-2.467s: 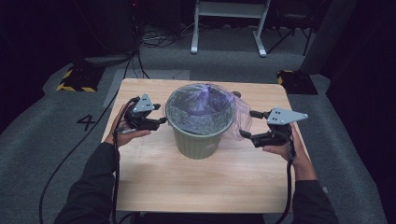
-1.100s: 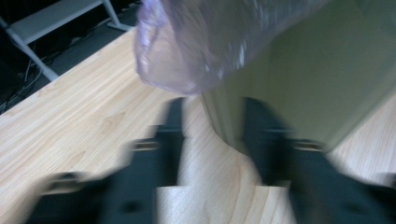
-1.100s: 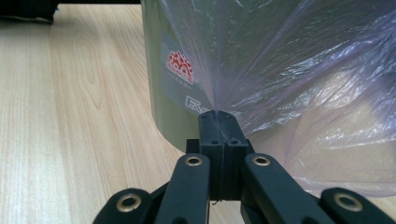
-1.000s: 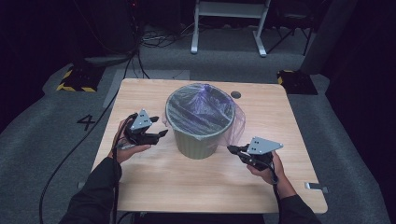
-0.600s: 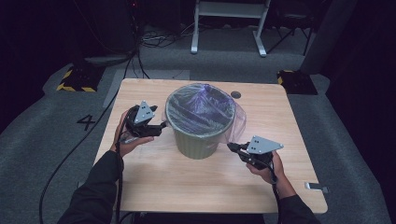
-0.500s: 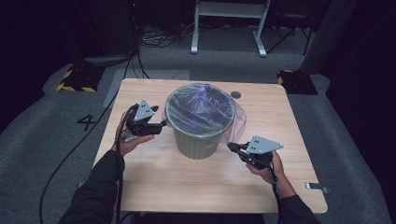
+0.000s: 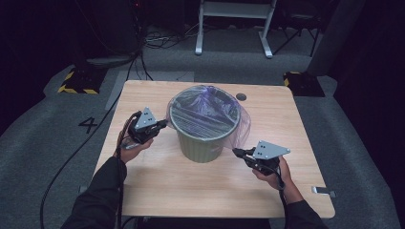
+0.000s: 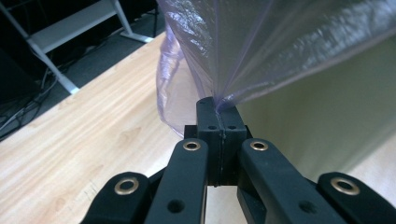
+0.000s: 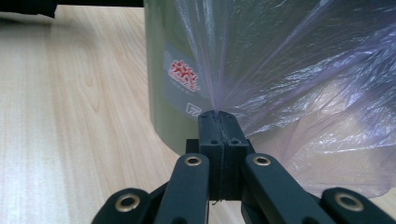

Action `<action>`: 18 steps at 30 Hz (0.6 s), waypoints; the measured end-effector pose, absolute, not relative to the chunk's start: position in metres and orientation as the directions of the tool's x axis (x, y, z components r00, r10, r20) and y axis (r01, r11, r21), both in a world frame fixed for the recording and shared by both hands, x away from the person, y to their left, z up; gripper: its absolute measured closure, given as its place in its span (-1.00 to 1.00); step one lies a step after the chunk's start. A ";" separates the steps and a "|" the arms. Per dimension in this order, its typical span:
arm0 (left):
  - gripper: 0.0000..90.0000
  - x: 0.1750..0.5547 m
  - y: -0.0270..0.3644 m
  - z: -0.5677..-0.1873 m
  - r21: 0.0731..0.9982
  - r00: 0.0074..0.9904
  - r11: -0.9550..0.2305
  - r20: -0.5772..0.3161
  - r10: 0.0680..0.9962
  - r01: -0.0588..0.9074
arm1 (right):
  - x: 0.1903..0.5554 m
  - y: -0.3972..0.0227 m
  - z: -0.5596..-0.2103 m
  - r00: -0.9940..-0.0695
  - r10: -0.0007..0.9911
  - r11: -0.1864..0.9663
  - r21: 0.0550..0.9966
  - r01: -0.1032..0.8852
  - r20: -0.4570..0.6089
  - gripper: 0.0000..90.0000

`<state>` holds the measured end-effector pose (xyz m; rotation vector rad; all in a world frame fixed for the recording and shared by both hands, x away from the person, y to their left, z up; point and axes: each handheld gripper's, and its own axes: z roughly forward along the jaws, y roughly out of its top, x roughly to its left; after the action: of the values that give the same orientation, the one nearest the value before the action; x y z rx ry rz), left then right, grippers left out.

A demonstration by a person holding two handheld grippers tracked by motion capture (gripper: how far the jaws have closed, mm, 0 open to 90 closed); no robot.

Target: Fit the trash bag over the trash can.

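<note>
I have both tongs pinched on the bag, left gripper newly closed, right gripper lower, keeping the film taut over the bin between them.

My left claw sits left of the middle of the high view. Its jaws have just closed tight. My right claw sits lower right, jaws pressed together too. Both my arms come up from the bottom edge.
</note>
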<state>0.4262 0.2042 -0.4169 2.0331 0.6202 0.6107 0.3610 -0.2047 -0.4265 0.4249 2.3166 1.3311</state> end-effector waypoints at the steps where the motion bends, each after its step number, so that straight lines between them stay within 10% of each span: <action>1: 1.00 0.424 0.205 -0.418 0.857 0.754 -0.480 0.187 0.629 0.187 | 0.361 -0.205 -0.427 -0.863 0.459 0.491 0.870 0.050 -0.210 1.00; 18: 1.00 0.401 0.205 -0.455 0.784 0.797 -0.587 0.217 0.563 0.200 | 0.364 -0.202 -0.457 -0.908 0.374 0.634 0.767 0.100 -0.191 1.00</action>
<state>0.4006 0.2054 -0.4552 2.1814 0.5615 0.5786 0.3644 -0.2021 -0.4571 0.3789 2.5253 1.1562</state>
